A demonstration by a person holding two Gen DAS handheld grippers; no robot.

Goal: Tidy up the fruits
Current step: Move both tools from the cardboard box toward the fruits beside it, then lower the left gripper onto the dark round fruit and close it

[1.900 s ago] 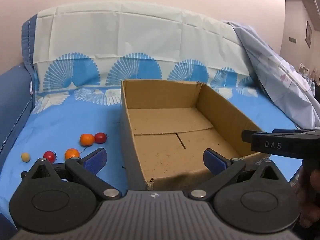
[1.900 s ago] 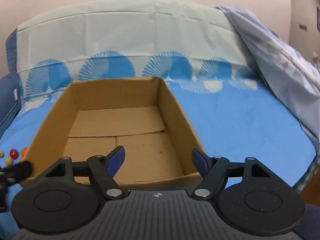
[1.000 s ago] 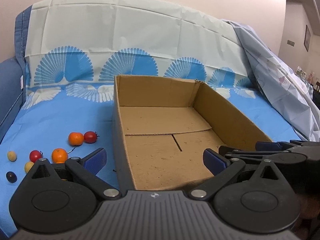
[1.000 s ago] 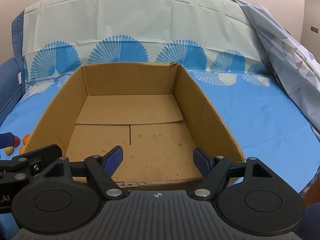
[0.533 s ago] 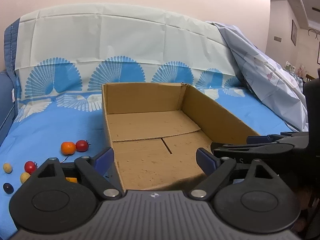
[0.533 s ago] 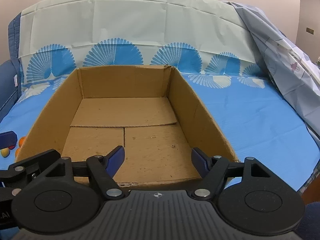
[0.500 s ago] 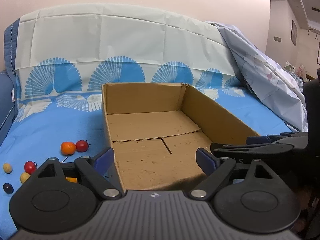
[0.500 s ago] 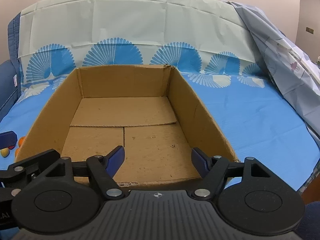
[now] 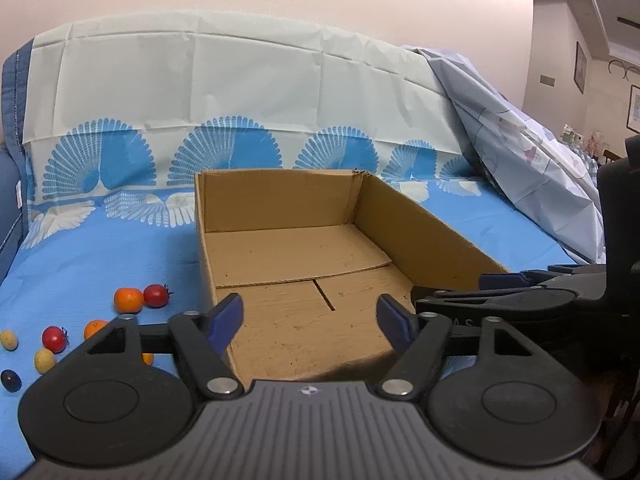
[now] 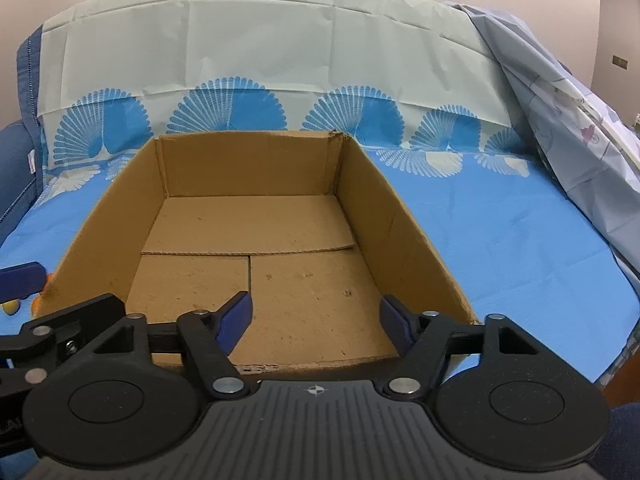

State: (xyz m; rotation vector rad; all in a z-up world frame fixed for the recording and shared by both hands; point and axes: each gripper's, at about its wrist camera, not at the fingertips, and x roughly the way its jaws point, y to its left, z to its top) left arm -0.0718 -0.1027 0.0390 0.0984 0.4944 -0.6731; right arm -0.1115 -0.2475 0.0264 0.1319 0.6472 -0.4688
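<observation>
An empty cardboard box sits on the blue cloth. Left of it lie several small fruits: an orange touching a red tomato, another red one, two yellowish ones and a dark grape. My left gripper hovers over the box's near left corner, its jaws closing with nothing between them. My right gripper hangs over the box's near edge, jaws also closing on nothing. In the right wrist view a blue pad of the left gripper shows at the left.
A white and blue fan-patterned cloth covers the sofa back behind the box. A pale grey sheet drapes down at the right. A dark blue armrest bounds the left side. Bare blue cloth lies right of the box.
The fingers of both grippers have drawn closer together. The left wrist view has turned a little, so the box sits further left in it. The fruits lie where they were.
</observation>
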